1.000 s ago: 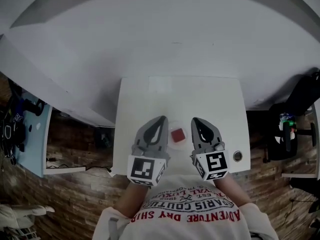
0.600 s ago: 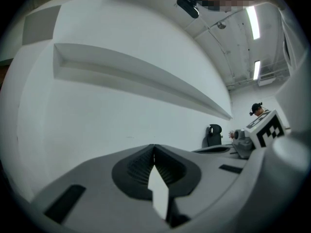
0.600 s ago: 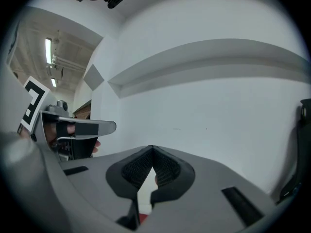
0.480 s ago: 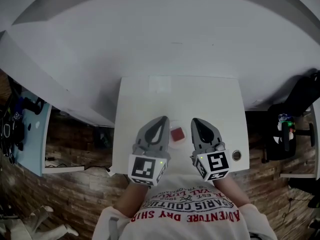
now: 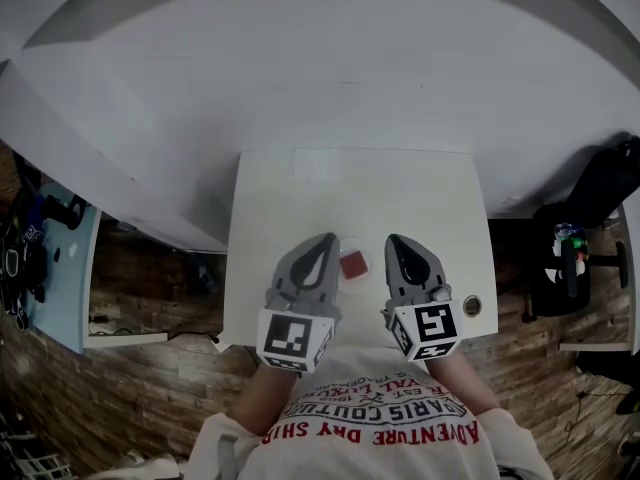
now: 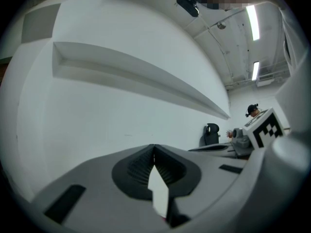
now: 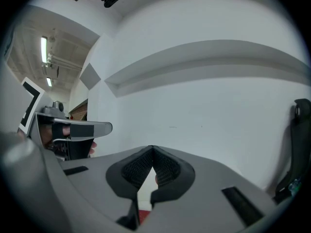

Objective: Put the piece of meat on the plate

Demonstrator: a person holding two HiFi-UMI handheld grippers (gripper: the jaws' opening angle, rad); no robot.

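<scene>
In the head view a red piece of meat lies on a small pale plate on the white table, between my two grippers. The left gripper sits just left of the plate and the right gripper just right of it, both pointing away from me. Each is shut with its tips together and nothing held. In the left gripper view the left gripper shows its jaws meeting against the white wall. The right gripper does the same, with a sliver of the red meat low in its own view.
A small round metal fitting sits near the table's right front corner. A white wall with a ledge stands behind the table. A black chair is at the right, a light blue surface at the left, over a wooden floor.
</scene>
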